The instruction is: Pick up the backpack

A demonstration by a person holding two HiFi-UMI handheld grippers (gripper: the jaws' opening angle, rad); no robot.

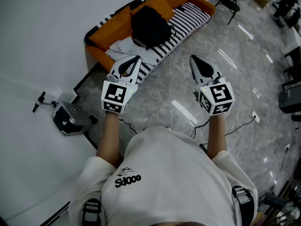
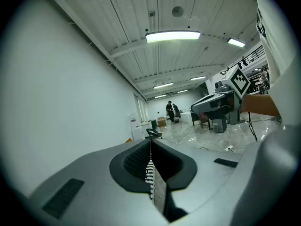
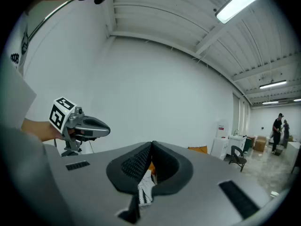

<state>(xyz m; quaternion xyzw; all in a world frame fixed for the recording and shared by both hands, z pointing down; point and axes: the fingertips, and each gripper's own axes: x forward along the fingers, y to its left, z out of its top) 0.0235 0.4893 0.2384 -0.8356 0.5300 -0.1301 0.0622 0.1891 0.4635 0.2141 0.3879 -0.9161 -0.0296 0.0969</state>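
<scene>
Black against orange, the backpack (image 1: 150, 25) sits on the sofa (image 1: 104, 37) at the far side of the room, up against the back cushions. A crumpled white cloth (image 1: 126, 48) lies just beside it on the near left, and the black-and-white striped seat (image 1: 188, 15) runs off to its right. A person stands on the grey marble floor (image 1: 230, 84), holding both arms out towards the sofa. The left hand-held gripper (image 1: 136, 59) is closed, its jaws pressed together and empty. The right hand-held gripper (image 1: 193, 59) is closed and empty as well. Both are apart from the backpack, on its near side.
</scene>
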